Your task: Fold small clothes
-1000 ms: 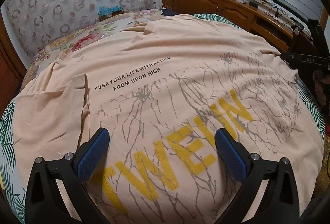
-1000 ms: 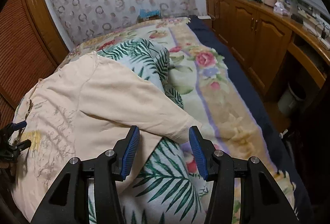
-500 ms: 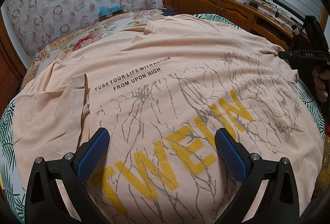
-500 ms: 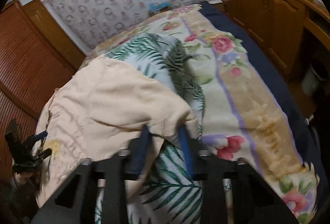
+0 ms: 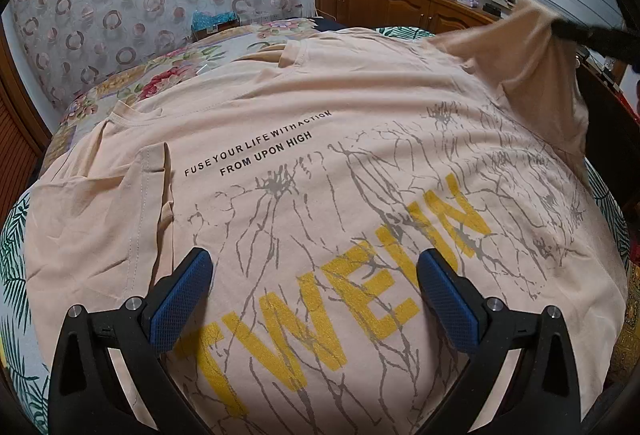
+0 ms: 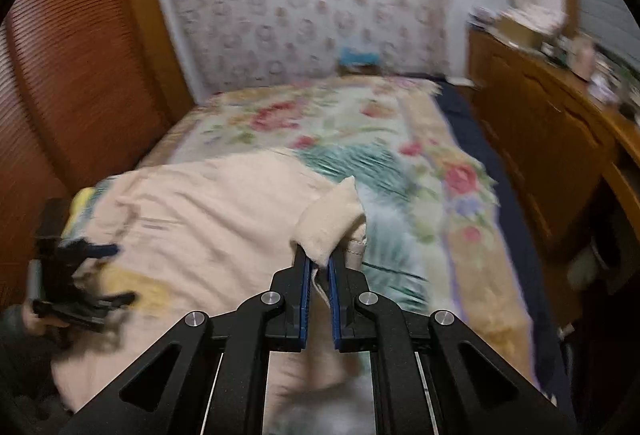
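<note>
A floral quilted bedspread (image 6: 360, 123) covers the bed, and on its near end lies the peach cotton T-shirt with yellow lettering (image 5: 320, 163), spread flat, its long axis running from collar at the far side to hem toward the person. The shirt's right sleeve (image 6: 332, 223) is lifted off the bed, out at the shirt's right edge, so the fold has to travel leftward across the chest. The right gripper (image 6: 319, 267) has its jaws pressed together, pinching that sleeve. The left gripper (image 5: 312, 295) hovers over the lettering, jaws spread wide and holding nothing, nearer the hem than the sleeve
</note>
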Demonstrator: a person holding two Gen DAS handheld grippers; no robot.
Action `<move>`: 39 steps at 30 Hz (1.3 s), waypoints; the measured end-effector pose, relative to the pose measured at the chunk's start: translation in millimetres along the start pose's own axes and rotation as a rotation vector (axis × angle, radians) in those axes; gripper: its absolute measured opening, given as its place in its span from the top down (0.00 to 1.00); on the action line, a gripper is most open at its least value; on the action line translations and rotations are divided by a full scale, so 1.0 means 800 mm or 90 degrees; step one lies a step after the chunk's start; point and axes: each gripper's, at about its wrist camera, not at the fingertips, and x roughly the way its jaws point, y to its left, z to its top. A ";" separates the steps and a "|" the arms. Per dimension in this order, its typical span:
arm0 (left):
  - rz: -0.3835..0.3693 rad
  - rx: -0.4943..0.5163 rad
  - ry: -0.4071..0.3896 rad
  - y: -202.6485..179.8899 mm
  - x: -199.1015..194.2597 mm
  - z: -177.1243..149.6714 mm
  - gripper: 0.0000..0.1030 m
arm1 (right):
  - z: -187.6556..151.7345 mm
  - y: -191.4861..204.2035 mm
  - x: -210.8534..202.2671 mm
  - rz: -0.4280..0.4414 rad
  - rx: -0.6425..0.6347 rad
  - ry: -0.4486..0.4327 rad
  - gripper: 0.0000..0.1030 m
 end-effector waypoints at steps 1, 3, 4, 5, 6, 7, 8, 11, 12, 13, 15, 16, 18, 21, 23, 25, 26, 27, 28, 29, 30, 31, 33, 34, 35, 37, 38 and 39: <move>0.000 0.000 0.000 0.000 -0.001 0.000 0.00 | 0.002 0.016 0.001 0.033 -0.013 0.002 0.92; 0.000 0.000 0.000 0.000 0.000 0.000 0.00 | 0.002 0.039 0.005 0.047 -0.042 0.002 0.79; 0.000 0.000 0.000 0.000 0.000 0.000 0.00 | 0.001 0.045 0.005 0.043 -0.052 0.000 0.63; 0.000 0.000 0.000 0.000 0.000 0.000 0.00 | -0.001 0.047 0.005 0.046 -0.058 -0.004 0.56; 0.000 0.000 0.000 0.000 0.000 0.000 0.00 | -0.003 0.045 0.005 0.048 -0.056 -0.009 0.49; 0.000 0.000 0.000 0.000 0.000 0.000 0.00 | -0.007 0.040 0.005 0.045 -0.046 -0.010 0.49; 0.000 0.000 0.000 0.000 0.000 0.000 0.00 | -0.012 0.032 0.006 0.039 -0.033 -0.005 0.49; 0.000 0.000 0.000 0.000 0.000 0.000 0.00 | -0.032 0.016 0.017 0.012 0.000 0.025 0.49; 0.000 0.000 0.000 0.000 0.000 0.000 0.00 | -0.040 0.015 0.024 0.007 0.008 0.041 0.49; 0.000 0.000 0.000 0.000 0.000 0.000 0.00 | -0.051 0.012 0.031 0.001 0.016 0.059 0.49; 0.000 0.000 0.000 0.000 0.000 0.000 0.00 | -0.061 0.017 0.041 0.001 0.023 0.078 0.49; 0.000 0.000 0.000 0.000 0.000 0.000 0.00 | -0.067 0.021 0.046 0.006 0.023 0.085 0.49; 0.000 0.000 0.000 0.000 0.000 0.000 0.00 | -0.073 0.029 0.052 0.011 0.021 0.091 0.50; 0.000 0.000 0.000 0.000 0.000 0.000 0.00 | -0.072 0.044 0.064 0.036 0.011 0.095 0.63; 0.000 0.000 0.000 0.000 0.000 0.000 0.00 | -0.072 0.058 0.071 0.042 -0.008 0.104 0.65; 0.000 0.000 0.000 0.000 0.000 0.000 0.00 | -0.075 0.067 0.080 0.018 -0.038 0.126 0.72; 0.000 0.000 0.000 0.000 0.000 0.000 0.00 | -0.077 0.069 0.085 0.007 -0.048 0.136 0.73; 0.000 0.000 0.000 0.000 0.000 0.000 0.00 | -0.077 0.060 0.096 0.004 -0.051 0.146 0.80; 0.000 0.000 -0.001 0.000 0.000 -0.001 0.00 | -0.079 0.060 0.100 0.002 -0.050 0.154 0.90; 0.000 0.000 -0.001 0.000 -0.001 -0.001 0.00 | -0.076 0.062 0.103 0.000 -0.049 0.158 0.92; 0.000 0.000 0.000 0.000 0.000 0.000 0.00 | -0.078 0.063 0.102 0.001 -0.050 0.157 0.93; 0.000 0.000 -0.001 0.000 0.000 -0.001 0.00 | -0.078 0.066 0.099 0.008 -0.051 0.155 0.94; 0.000 0.000 -0.001 0.000 0.000 0.000 0.00 | -0.078 0.075 0.086 0.033 -0.055 0.149 0.94; 0.000 0.000 -0.001 0.000 0.000 -0.001 0.00 | -0.078 0.078 0.082 0.050 -0.055 0.148 0.94; 0.000 0.000 -0.001 0.000 0.000 0.000 0.00 | -0.078 0.080 0.079 0.070 -0.056 0.152 0.94; 0.000 -0.001 -0.001 0.000 0.000 -0.001 0.00 | -0.077 0.083 0.079 0.092 -0.062 0.157 0.94; 0.000 -0.002 -0.001 0.000 0.000 0.000 0.00 | -0.075 0.085 0.079 0.096 -0.068 0.153 0.94; 0.002 -0.006 -0.002 0.002 0.000 0.000 0.00 | -0.073 0.083 0.077 0.093 -0.072 0.148 0.94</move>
